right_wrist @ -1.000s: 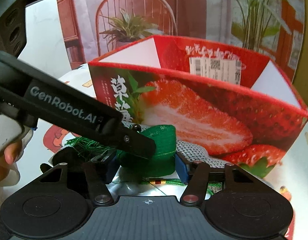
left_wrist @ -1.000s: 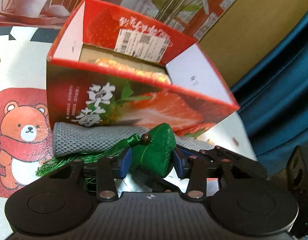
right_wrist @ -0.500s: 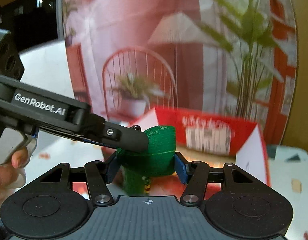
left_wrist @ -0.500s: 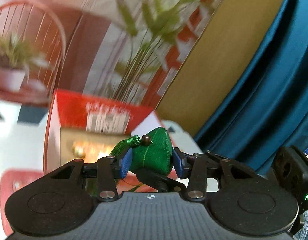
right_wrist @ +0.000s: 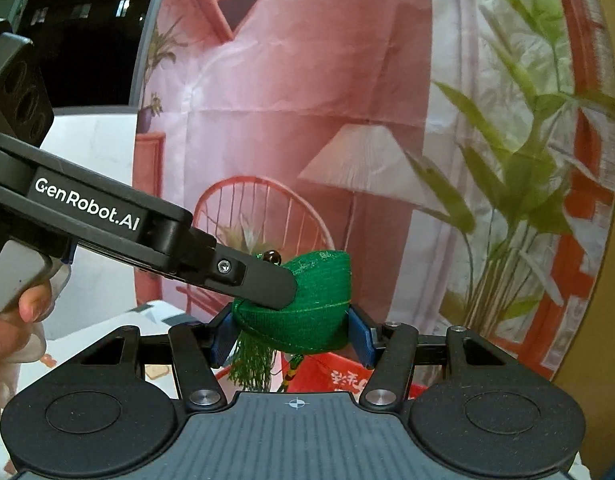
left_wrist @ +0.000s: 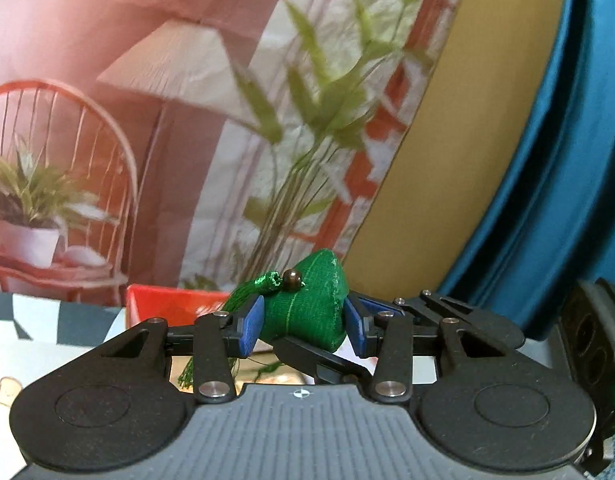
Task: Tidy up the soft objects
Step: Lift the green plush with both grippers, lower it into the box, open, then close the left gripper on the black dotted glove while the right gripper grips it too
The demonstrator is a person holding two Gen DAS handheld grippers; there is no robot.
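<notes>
Both grippers have the same green stuffed pouch (left_wrist: 307,308) pinched up in the air: left gripper (left_wrist: 303,320) jaws clamped on its sides, right gripper (right_wrist: 293,332) jaws squeezing it too. Its tassel (right_wrist: 253,364) dangles underneath, and the red strawberry box (right_wrist: 339,376) sits below.

You've got the pouch (left_wrist: 307,312) between the left gripper (left_wrist: 303,322) pads, above the box (left_wrist: 163,306); your right gripper (right_wrist: 291,330) pinches it from the other side.
</notes>
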